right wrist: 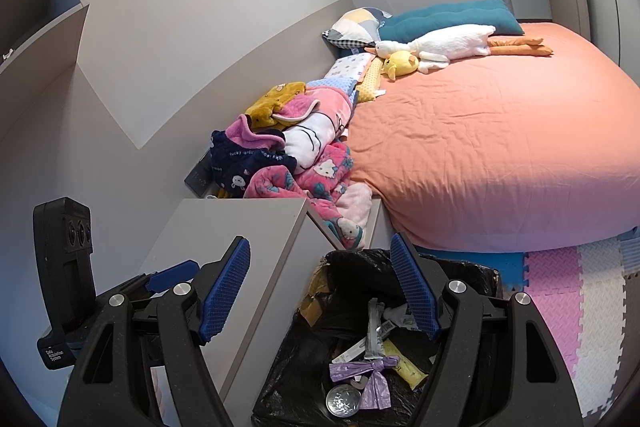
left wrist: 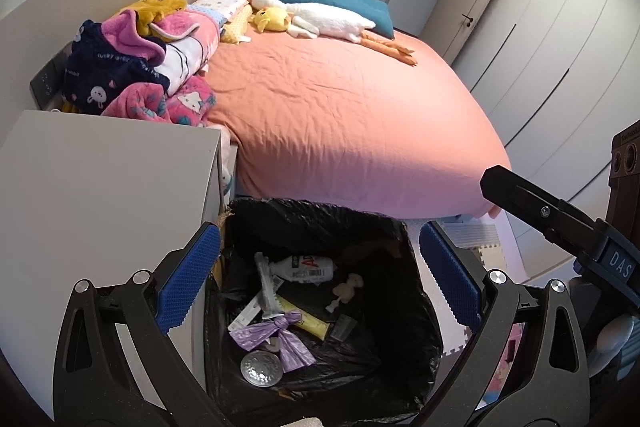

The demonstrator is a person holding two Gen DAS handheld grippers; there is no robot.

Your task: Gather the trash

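Observation:
A bin lined with a black bag (left wrist: pixel 320 215) stands on the floor between the bed and a white cabinet. Inside lie a white bottle (left wrist: pixel 308 267), a knotted purple bag (left wrist: pixel 276 337), a yellow tube (left wrist: pixel 308 319), a silver round lid (left wrist: pixel 260 369) and a small clear cup (left wrist: pixel 346 327). My left gripper (left wrist: pixel 320 239) hangs open just above the bin mouth, nothing between its blue pads. My right gripper (right wrist: pixel 320 243) is also open and empty, over the bin's (right wrist: pixel 360 263) left rim and the cabinet edge. The purple bag (right wrist: pixel 368 371) and lid (right wrist: pixel 343 401) show below it.
The white cabinet (left wrist: pixel 100 187) stands tight against the bin's left side. Behind is a bed with an orange sheet (left wrist: pixel 340 107), a heap of clothes (left wrist: pixel 140 67) and a plush goose (left wrist: pixel 320 15). Foam mats (right wrist: pixel 560 287) cover the floor to the right. Wardrobe doors (left wrist: pixel 560 47) line the right wall.

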